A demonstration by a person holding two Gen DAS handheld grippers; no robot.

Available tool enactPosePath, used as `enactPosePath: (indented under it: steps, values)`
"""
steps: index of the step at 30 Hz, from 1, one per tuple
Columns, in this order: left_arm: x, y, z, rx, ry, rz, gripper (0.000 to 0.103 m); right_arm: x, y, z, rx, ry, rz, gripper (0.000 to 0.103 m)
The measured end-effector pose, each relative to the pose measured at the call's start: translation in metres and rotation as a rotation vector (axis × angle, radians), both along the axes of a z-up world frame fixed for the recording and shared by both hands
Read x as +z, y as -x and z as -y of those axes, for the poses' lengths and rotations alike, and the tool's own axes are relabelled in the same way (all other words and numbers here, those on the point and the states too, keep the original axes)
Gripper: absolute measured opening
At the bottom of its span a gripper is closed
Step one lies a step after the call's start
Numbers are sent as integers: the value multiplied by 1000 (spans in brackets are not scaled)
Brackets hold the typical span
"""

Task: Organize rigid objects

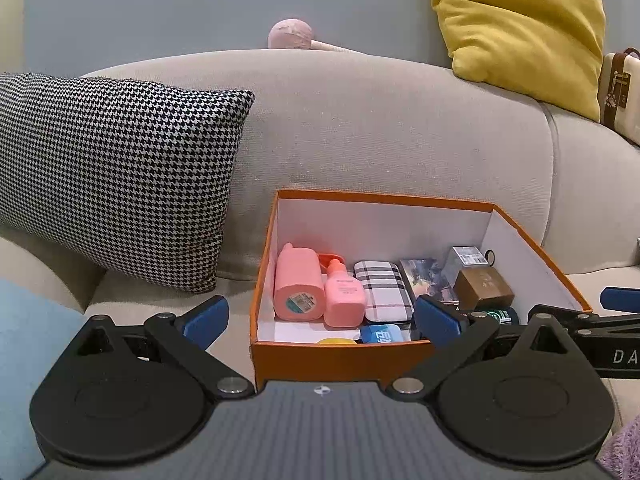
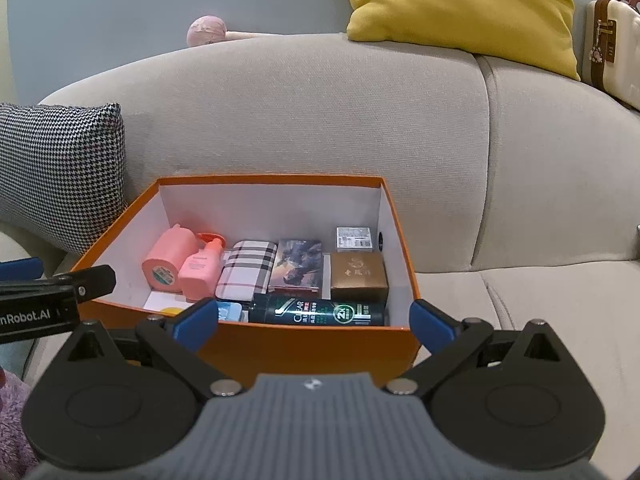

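An orange box (image 1: 340,354) (image 2: 304,344) sits on a grey sofa seat. Inside lie a pink cylinder (image 1: 298,284) (image 2: 170,260), a pink pump bottle (image 1: 343,294) (image 2: 202,268), a plaid case (image 1: 384,292) (image 2: 248,268), a picture box (image 1: 426,278) (image 2: 298,266), a brown box (image 1: 482,288) (image 2: 359,276), a dark green bottle (image 2: 318,310) and a blue packet (image 1: 380,334). My left gripper (image 1: 320,320) is open and empty at the box's near wall. My right gripper (image 2: 314,320) is open and empty, also at the near wall.
A houndstooth pillow (image 1: 112,172) (image 2: 56,184) leans to the left of the box. A yellow cushion (image 1: 520,28) (image 2: 460,12) and a cream case (image 2: 612,44) rest on the sofa back at the right. A pink ball-headed stick (image 1: 290,36) lies behind the backrest.
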State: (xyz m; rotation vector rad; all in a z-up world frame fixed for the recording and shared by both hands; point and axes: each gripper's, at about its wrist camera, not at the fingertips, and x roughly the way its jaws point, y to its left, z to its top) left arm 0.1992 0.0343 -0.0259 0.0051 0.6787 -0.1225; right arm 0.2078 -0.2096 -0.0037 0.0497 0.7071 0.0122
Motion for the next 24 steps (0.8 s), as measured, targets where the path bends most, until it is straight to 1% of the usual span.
enactPosePath:
  steps: [24]
  values:
    - [3, 1, -3, -1, -3, -3, 103, 2, 2, -5, 13, 1, -3, 101]
